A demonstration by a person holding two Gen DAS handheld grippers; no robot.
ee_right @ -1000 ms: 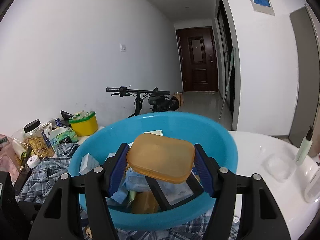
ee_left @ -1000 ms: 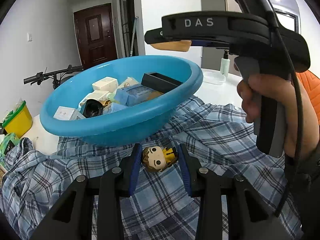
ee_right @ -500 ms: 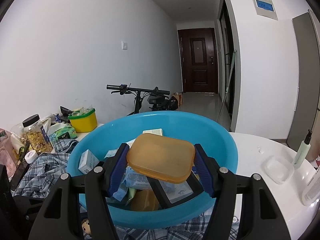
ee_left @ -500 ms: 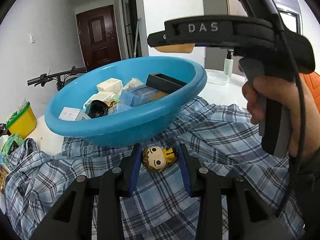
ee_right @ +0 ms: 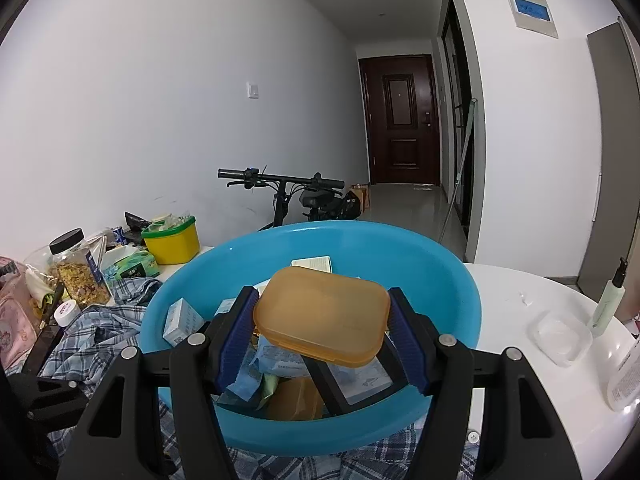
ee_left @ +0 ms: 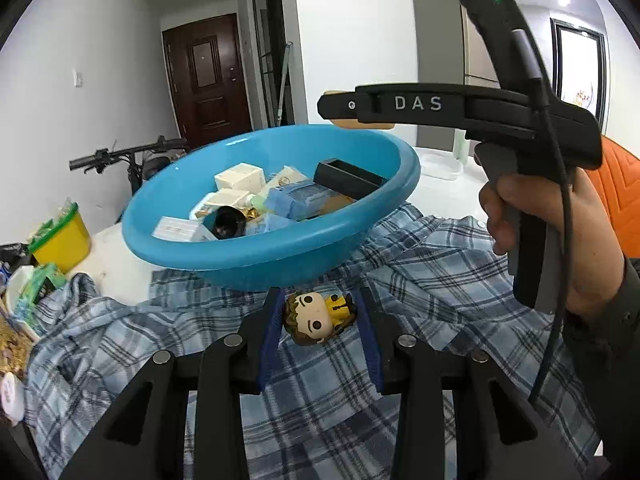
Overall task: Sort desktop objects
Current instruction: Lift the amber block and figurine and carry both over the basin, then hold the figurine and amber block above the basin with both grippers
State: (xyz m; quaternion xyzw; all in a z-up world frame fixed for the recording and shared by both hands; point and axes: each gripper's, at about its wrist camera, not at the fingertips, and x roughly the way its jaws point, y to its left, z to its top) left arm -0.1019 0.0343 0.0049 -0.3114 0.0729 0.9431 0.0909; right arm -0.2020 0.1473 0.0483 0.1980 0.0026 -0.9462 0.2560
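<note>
Gripping a big-headed figurine (ee_left: 314, 314) low over the plaid shirt (ee_left: 420, 280), the left tongs (ee_left: 318, 316) sit just before the blue basin (ee_left: 256, 256). Farther on, the right tongs (ee_right: 322, 320) clamp an amber box (ee_right: 322, 316) above the basin; releasing it inside seems next.

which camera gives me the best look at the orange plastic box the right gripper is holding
The right wrist view. There the orange plastic box fills the middle of the frame, clamped between the right gripper fingers above the blue basin. The left wrist view shows only a sliver of its edge under the gripper's black body.
</note>
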